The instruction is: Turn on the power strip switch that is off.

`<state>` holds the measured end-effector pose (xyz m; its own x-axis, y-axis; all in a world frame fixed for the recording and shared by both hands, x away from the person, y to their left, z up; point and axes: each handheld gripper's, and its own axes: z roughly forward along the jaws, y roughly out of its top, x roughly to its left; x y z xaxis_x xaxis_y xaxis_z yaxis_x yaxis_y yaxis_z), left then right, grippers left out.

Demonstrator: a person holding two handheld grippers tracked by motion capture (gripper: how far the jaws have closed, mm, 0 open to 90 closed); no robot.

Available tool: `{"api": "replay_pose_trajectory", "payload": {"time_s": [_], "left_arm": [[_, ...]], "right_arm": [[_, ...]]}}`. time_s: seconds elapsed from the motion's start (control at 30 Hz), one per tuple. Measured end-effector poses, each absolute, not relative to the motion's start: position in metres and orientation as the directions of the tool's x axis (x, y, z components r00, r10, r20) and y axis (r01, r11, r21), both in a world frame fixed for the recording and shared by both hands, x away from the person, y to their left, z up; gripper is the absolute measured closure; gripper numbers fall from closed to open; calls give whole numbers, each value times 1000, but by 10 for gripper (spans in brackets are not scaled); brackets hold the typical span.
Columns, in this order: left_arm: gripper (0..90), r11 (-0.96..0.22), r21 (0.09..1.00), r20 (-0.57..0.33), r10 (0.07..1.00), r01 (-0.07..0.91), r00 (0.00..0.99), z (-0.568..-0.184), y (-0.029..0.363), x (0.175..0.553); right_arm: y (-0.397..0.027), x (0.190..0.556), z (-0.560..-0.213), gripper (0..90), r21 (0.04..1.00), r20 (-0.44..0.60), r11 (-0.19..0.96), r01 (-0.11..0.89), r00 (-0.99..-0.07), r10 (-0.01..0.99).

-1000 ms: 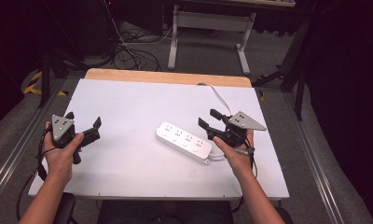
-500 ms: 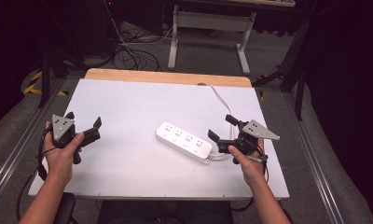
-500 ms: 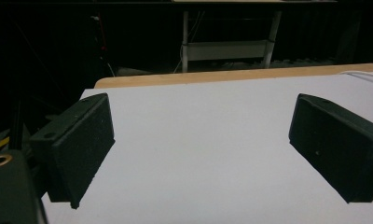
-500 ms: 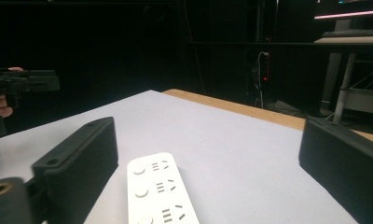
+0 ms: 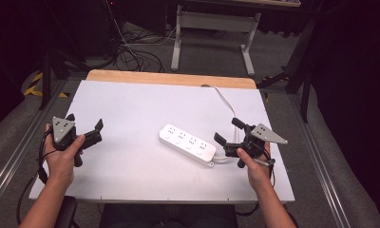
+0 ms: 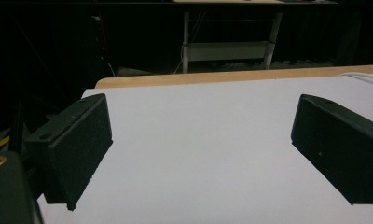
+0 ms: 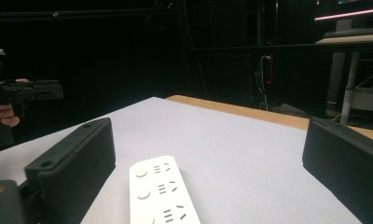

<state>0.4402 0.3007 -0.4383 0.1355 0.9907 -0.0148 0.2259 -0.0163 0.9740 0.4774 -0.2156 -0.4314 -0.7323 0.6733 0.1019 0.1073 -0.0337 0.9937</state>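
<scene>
Tabletop [image 5: 131,99] bare across upper and left frame; open passage there. Sole obstacles: power strip [image 5: 187,144] at centre and its cord [image 5: 224,100] running to upper right edge, just beside right claw [image 5: 228,130].

In the right gripper view the white power strip [image 7: 163,193] runs off the bottom edge of the frame, so its near end is cut away, and its socket markings are too soft to read. The right-hand black jaw there is clipped by the right edge. At far left, the other hand [image 7: 5,116] is half lost past the frame's edge. In the high view the strip's white cable [image 5: 226,102] slips behind the right gripper [image 5: 228,132], its lower run hidden.
</scene>
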Motion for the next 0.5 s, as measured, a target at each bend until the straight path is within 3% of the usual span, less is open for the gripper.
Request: {"api": "replay_pose_trajectory", "payload": {"time_s": [0.5], "left_arm": [[51,-17,974,-14,991,228,134,-438,301,440]], "right_arm": [[-216,478,-431,27,993,109,-44,107,-737,667]]}}
